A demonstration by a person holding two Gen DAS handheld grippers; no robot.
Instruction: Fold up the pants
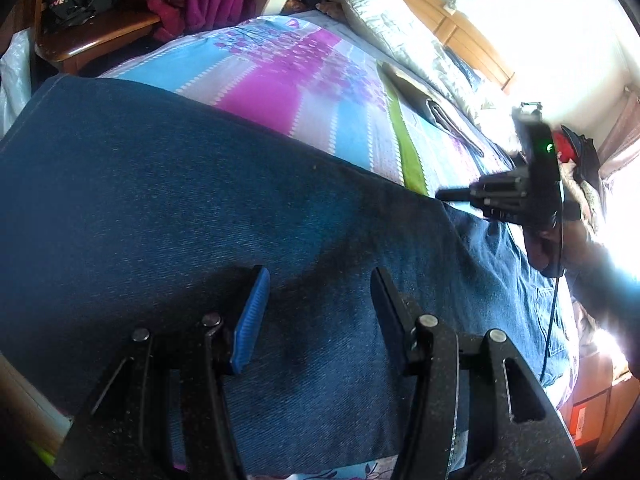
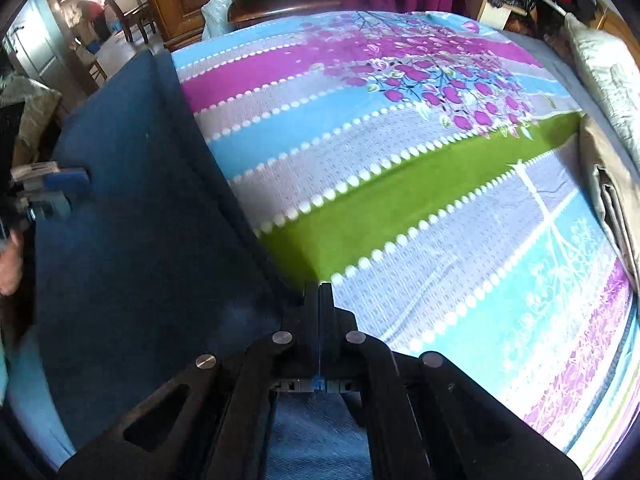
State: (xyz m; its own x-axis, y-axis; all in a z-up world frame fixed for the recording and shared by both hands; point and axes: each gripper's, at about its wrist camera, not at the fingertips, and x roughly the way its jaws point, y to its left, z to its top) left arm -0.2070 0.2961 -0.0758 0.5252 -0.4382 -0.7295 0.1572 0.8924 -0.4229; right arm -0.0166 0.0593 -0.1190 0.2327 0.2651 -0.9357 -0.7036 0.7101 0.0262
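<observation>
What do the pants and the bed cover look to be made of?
Pants: denim by the look, matte dark blue, with a fine diagonal weave and a stitched seam along the edge. Bed cover: thin printed woven cloth, probably cotton or a blend, matte, with striped and floral print; the exact fibre cannot be told.

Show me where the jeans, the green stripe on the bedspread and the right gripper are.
jeans [image 1: 200,208]: left wrist view, middle of the flat denim.
green stripe [image 2: 400,196]: right wrist view, middle of the band.
right gripper [image 2: 319,300]: right wrist view, closed fingertips at the denim edge.
</observation>
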